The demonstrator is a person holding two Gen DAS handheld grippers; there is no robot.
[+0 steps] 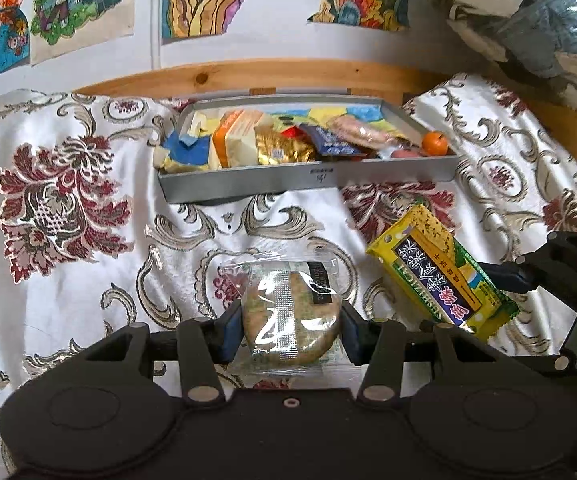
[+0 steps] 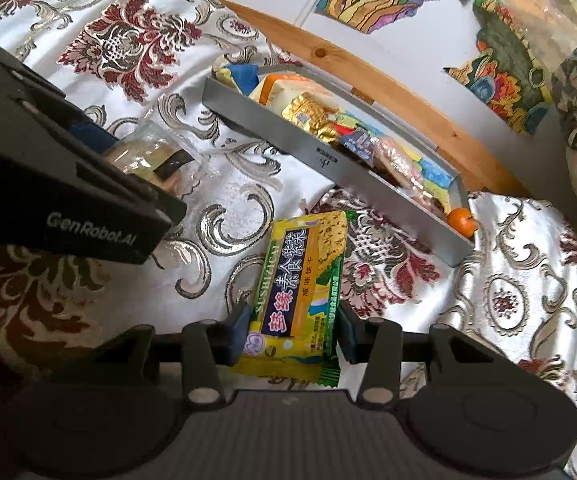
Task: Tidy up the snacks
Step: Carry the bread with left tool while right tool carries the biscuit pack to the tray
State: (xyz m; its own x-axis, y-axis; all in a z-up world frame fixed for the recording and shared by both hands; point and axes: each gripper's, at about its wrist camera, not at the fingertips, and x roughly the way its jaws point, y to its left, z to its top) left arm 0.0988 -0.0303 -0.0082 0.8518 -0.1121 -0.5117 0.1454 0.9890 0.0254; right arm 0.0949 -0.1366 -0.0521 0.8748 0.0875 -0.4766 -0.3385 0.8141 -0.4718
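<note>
Snacks light, crinkly, slippery – left tongs [image 1: 292, 330] clamp round cracker pack [image 1: 290, 316] mid-body; right tongs [image 2: 292, 332] clamp yellow biscuit packet [image 2: 302, 288] low – brittle inside.

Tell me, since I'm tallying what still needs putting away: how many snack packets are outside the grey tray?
2. The round biscuit in clear wrap sits in the left gripper; the yellow seaweed cracker packet in the right gripper. The grey metal tray lies beyond. Others may be hidden.
</note>
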